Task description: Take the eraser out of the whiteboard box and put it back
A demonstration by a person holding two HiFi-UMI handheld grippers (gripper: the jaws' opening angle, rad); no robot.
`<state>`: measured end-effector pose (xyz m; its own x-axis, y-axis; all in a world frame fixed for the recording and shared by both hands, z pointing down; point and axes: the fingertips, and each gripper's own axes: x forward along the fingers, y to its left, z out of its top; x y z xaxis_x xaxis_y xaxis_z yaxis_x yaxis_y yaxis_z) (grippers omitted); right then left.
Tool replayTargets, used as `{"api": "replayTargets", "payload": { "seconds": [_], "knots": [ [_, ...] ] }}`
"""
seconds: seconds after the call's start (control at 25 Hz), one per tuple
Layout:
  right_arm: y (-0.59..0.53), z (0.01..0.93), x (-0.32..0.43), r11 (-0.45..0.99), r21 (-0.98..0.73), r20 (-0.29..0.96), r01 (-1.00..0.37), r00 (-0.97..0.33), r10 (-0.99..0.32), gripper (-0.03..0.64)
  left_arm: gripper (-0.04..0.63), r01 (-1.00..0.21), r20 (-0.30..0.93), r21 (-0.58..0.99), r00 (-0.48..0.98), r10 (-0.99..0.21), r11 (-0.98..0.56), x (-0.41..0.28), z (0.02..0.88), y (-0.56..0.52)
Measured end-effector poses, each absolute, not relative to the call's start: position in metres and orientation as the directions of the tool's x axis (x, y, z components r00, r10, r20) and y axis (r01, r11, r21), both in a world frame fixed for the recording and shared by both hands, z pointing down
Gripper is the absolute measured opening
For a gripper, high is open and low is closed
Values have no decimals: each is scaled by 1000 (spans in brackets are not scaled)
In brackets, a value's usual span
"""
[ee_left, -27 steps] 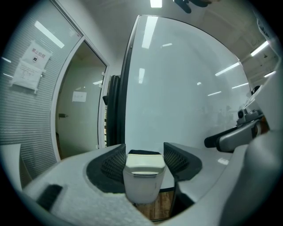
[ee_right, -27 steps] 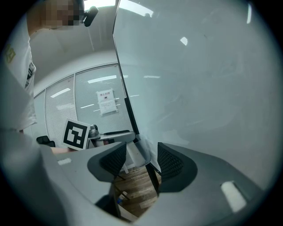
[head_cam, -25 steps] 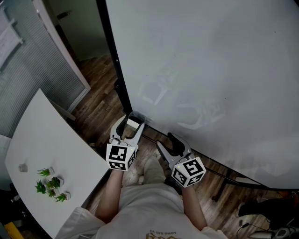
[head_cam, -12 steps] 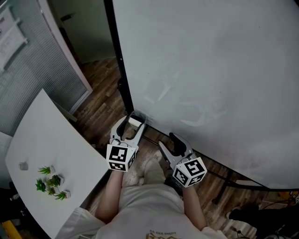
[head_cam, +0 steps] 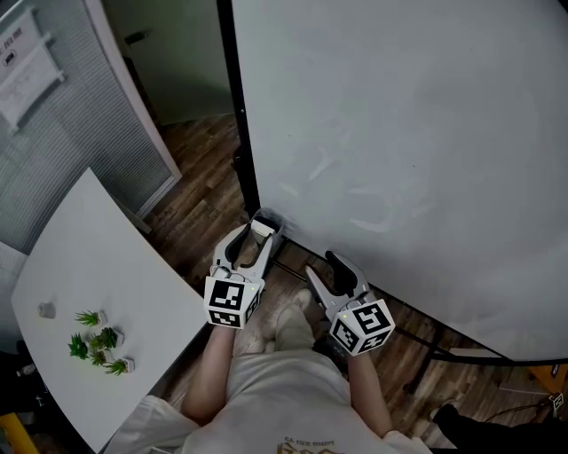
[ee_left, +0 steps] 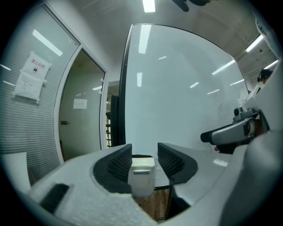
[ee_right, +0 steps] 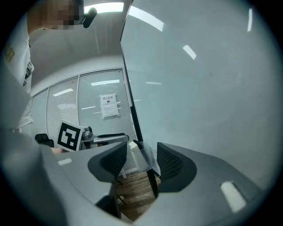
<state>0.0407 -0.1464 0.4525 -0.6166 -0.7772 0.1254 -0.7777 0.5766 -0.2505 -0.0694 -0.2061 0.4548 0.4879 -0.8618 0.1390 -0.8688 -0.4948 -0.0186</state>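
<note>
Wood-plank floor (head_cam: pixel 200 173) is seen under a large whiteboard (head_cam: pixel 399 133). White table (head_cam: pixel 80 257) with small green plants (head_cam: pixel 96 344) is placed left. Paper notice (head_cam: pixel 27 62) is fixed to blinds (head_cam: pixel 80 160). Ceiling light (ee_left: pixel 149 5) is lit.

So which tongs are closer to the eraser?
Left. The left tongs straddle the eraser, jaws having just closed further; the right tongs hang short of it, to its right.

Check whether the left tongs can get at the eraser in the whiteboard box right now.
Probably yes: the eraser already stands between the left tongs' jaws, which have just been closing, with nothing in the way. Whether the pads press on it yet is unclear.
</note>
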Motion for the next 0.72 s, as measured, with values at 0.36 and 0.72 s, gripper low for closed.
{"api": "replayTargets", "payload": {
  "seconds": [0.36, 0.72],
  "knots": [
    [-142, 440, 46, 552, -219, 84, -805, -579, -811, 157, 92, -888, 106, -9, 455, -884, -459, -80, 445, -195],
    [-136, 425, 48, 512, -175, 26, -841, -524, -851, 30, -3, -888, 97, 83, 459, -883, -452, -99, 438, -182]
  ]
}}
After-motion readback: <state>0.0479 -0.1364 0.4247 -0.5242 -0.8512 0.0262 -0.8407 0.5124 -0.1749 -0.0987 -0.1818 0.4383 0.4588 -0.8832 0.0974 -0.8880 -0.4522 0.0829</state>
